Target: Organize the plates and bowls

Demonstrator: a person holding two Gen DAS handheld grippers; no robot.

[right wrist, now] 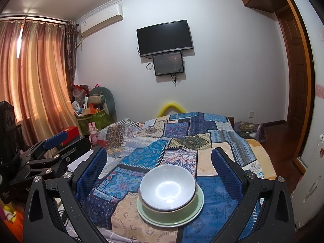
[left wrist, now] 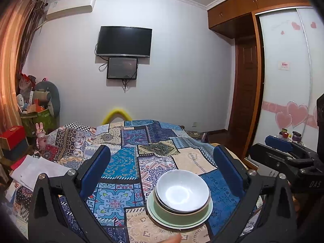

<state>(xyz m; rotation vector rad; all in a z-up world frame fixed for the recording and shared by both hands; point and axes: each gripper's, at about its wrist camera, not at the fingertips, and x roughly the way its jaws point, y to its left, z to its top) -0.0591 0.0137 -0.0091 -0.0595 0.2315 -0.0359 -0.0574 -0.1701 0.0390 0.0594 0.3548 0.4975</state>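
Centrally, white bowl (right wrist: 168, 188) nested in green bowl (right wrist: 172, 208), both stacked on pale green plate (right wrist: 150, 217), resting on patchwork quilt (right wrist: 182, 137) over the bed. Left gripper (left wrist: 165, 168) and right gripper (right wrist: 160, 166) both hover just short of the stack, fingers spread wide, nothing between them. Behind: wall-mounted television (right wrist: 164, 37), drawn curtains (right wrist: 34, 77).
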